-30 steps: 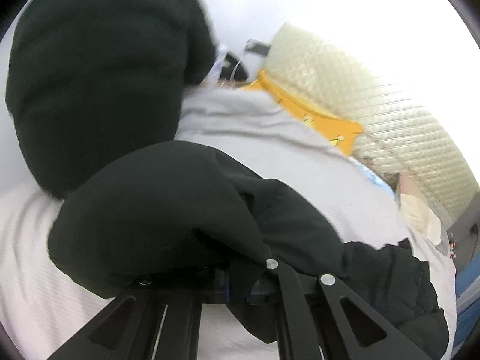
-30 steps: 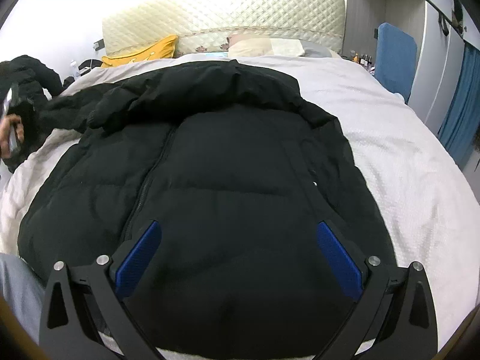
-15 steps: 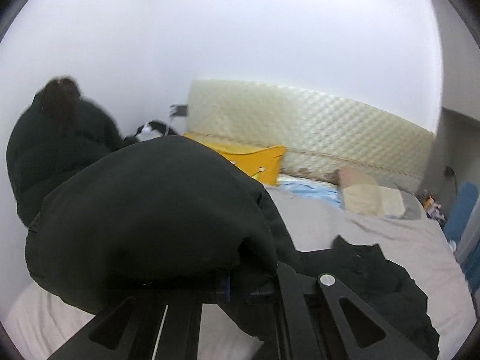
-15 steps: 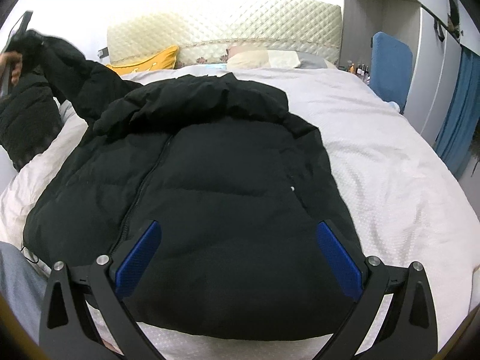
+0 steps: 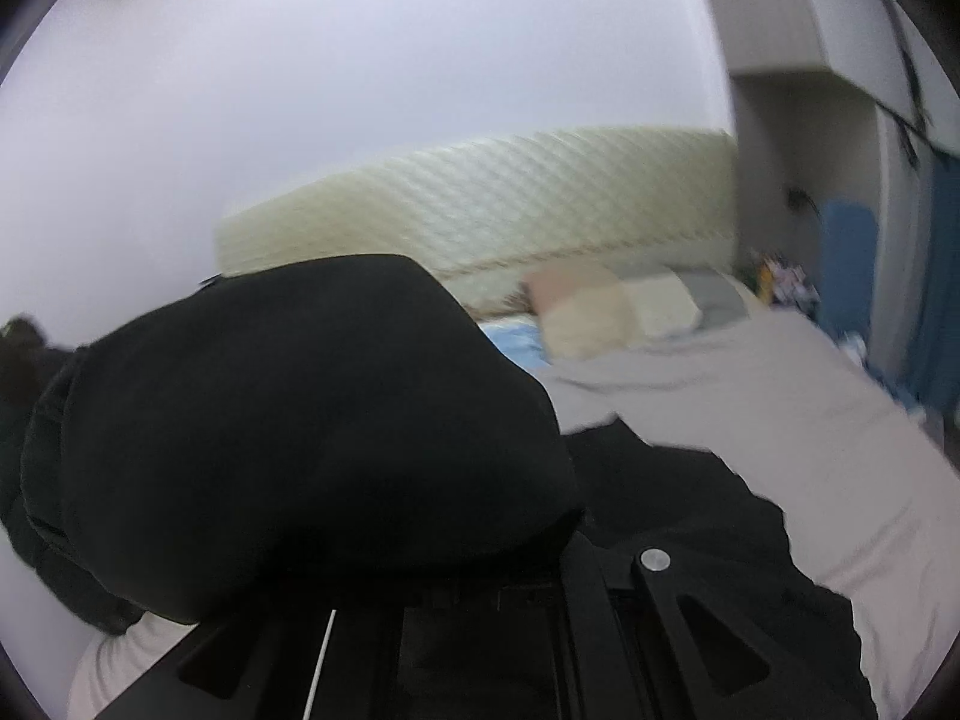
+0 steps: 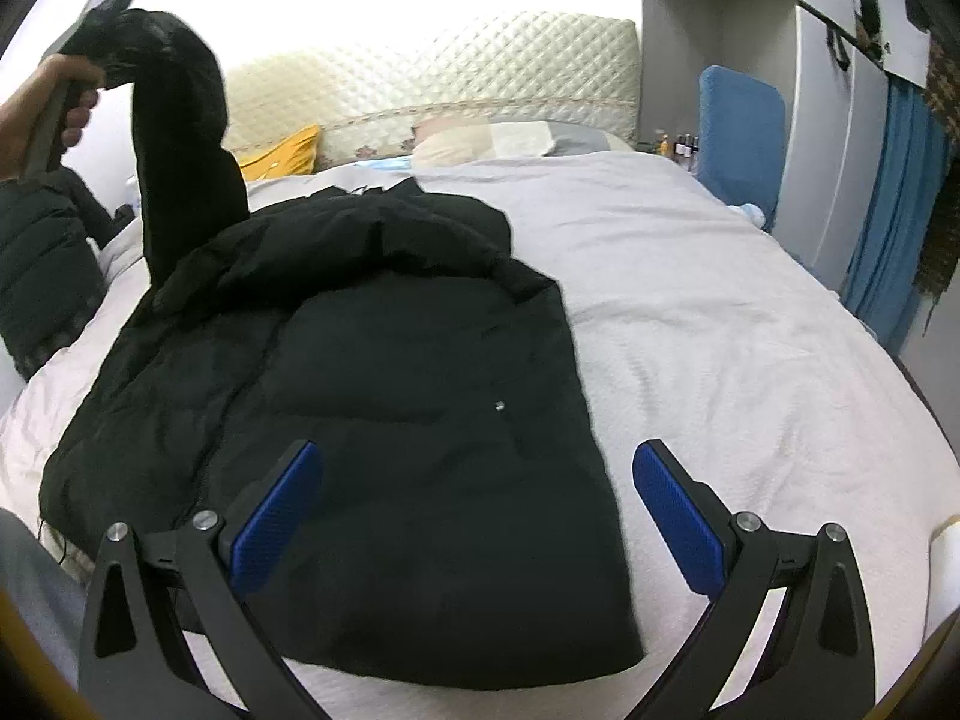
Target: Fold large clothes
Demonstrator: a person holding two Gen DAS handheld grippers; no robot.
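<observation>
One sleeve (image 6: 180,138) rises upright, pinched by left hand-held gripper (image 6: 111,24) (right (image 6: 474,504) spread)

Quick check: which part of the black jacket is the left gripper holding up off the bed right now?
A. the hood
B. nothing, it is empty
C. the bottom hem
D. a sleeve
D. In the right wrist view the left gripper is shut on the end of a sleeve, which hangs from it down to the jacket lying flat on the bed.
</observation>
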